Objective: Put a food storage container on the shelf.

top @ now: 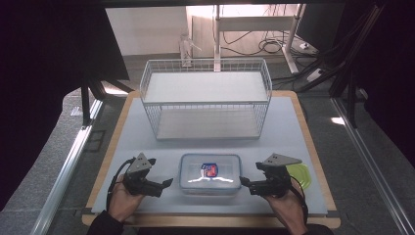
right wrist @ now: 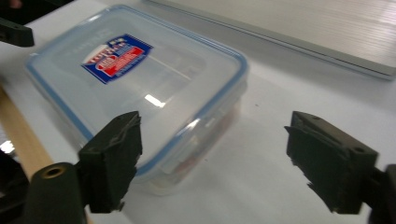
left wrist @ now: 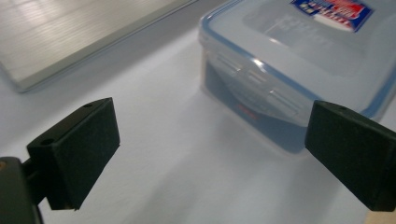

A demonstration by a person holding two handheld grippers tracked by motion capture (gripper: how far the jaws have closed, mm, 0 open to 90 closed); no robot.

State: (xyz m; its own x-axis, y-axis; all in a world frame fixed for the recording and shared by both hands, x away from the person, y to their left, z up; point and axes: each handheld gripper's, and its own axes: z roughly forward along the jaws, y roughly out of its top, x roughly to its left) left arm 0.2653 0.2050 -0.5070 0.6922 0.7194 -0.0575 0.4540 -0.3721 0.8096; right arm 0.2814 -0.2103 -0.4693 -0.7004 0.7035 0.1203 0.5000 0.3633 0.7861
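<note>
High view: nearest, the left tool [top: 166,183] and right tool [top: 244,183] flank the lidded plastic box [top: 210,173] on the worktop [top: 288,127], both released, gripping nothing.

Left gripper view: the box [left wrist: 299,60] lies just ahead, its side clip a likely hold.

Right gripper view: the box [right wrist: 140,88] looks stiff, light, slippery.

Your right gripper [right wrist: 212,158] holds its two black jaws wide apart, with nothing between them. Just beyond the left jaw sits the clear plastic box [right wrist: 140,93], its blue-rimmed lid on and a red and blue label [right wrist: 116,58] on top, resting on the white table [right wrist: 261,177].
</note>
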